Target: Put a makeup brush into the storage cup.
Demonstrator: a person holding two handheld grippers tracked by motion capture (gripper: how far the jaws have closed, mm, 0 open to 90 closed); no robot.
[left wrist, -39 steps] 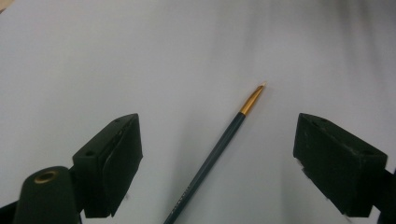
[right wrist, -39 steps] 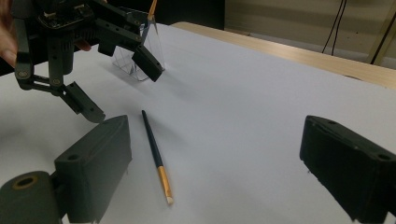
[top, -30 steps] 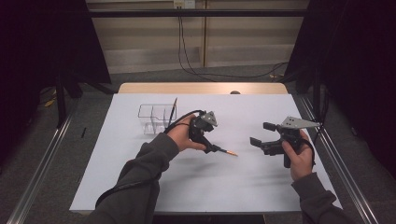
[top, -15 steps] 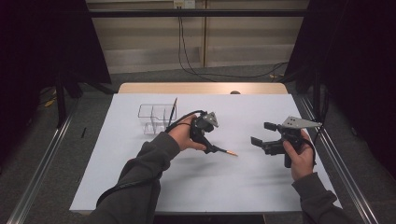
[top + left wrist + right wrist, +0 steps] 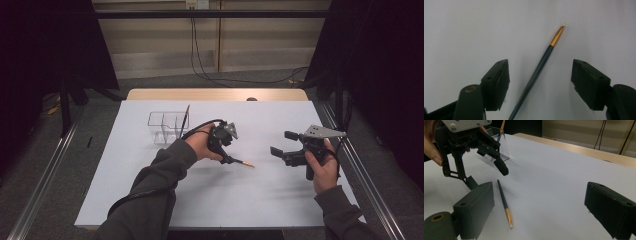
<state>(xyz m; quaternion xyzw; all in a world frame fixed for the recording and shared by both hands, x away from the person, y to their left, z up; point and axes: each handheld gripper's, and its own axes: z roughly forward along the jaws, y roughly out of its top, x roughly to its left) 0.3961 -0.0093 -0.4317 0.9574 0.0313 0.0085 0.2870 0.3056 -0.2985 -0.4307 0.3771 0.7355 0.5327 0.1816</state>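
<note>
Low in the high view's centre, the left gripper (image 5: 231, 159) hovers over a paintbrush (image 5: 242, 162) lying flat on the white table (image 5: 210, 200); its 2 jaws have just been closing but stand apart, untouching. At right, the right gripper (image 5: 281, 145) gapes empty. Farther up-left stands a clear organizer (image 5: 165, 126).

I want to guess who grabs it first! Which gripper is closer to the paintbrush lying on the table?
Left. The left gripper is right over the paintbrush, whose handle lies untouched between its open, just-closing fingers. The right gripper waits off to the side, open, well apart from the brush tip.
</note>
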